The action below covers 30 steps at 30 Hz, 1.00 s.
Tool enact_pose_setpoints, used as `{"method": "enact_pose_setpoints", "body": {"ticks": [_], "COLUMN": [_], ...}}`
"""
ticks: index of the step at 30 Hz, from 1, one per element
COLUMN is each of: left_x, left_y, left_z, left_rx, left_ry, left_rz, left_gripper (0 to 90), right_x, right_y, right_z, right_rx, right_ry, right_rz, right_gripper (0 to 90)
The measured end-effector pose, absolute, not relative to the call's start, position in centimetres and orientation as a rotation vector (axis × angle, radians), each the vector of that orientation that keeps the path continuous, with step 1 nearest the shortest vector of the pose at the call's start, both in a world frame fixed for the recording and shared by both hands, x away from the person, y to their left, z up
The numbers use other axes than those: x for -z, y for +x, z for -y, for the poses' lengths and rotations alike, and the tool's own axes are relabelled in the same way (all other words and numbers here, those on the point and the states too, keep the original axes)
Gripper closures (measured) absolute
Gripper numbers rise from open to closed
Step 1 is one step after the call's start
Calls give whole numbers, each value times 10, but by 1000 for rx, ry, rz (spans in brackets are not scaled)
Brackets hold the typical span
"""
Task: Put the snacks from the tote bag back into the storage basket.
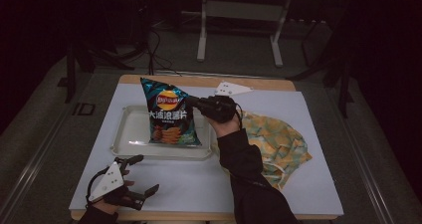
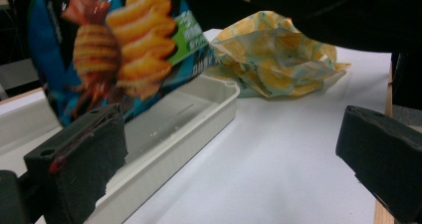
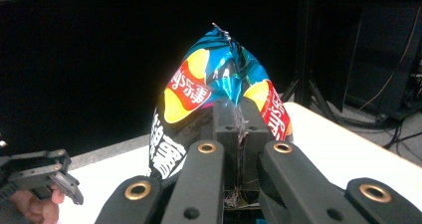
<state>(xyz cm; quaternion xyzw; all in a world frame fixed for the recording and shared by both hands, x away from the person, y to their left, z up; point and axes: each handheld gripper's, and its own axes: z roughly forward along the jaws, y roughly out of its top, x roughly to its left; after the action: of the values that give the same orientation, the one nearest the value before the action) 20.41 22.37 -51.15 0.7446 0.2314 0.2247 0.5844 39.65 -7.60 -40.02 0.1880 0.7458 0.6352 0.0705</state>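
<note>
Right gripper (image 1: 195,104) clamped on the side seam of the chip bag (image 1: 169,113), jaws pressed together with the crinkled foil edge pinched between them, as seen from the right gripper view (image 3: 240,129). Bag (image 3: 219,92) held upright, slightly tilted, its lower end over the tray (image 1: 130,134) and apparently resting in it, though contact cannot be confirmed. Blue and black packet with a red and yellow logo near the top and ridged chips printed low on the front (image 2: 119,50). Forearm in a dark sleeve (image 1: 244,164) reaching in toward the tray from the near right.

Left gripper (image 1: 139,176) wide apart and holding nothing, jaws spread with bare table between them, as the left gripper view (image 2: 234,154) makes plain. Positioned off the tray's near left corner, close to the table's front edge, gripped by a hand (image 1: 117,194), grey three-cornered plate (image 1: 107,180) on top.

Tray white, shallow, rectangular, lying toward the left of the white table (image 1: 199,179); rim (image 2: 199,119) seen just beyond the left jaw. To the right of the tray, a crumpled cloth bag (image 1: 278,142) with a yellow and pale green print, lying flat on the table (image 2: 273,64), partly under the sleeve. Another grey plate (image 1: 231,89) visible behind the tray's far right corner, above the right gripper.
</note>
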Motion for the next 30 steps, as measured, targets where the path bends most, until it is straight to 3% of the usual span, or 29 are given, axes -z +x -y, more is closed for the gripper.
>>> {"method": "enact_pose_setpoints", "body": {"ticks": [19, 30], "left_x": [513, 513], "left_y": [204, 205], "left_z": [-224, -224], "left_rx": [-522, -514], "left_ry": [1742, 1744], "left_rz": [-542, -540], "left_gripper": [0, 0], "right_x": [452, 458], "right_y": [414, 428], "right_z": [77, 79], "right_rx": [-1845, -1669], "right_ry": [664, 725], "right_rz": [-2367, -2427], "right_gripper": [898, 895]}}
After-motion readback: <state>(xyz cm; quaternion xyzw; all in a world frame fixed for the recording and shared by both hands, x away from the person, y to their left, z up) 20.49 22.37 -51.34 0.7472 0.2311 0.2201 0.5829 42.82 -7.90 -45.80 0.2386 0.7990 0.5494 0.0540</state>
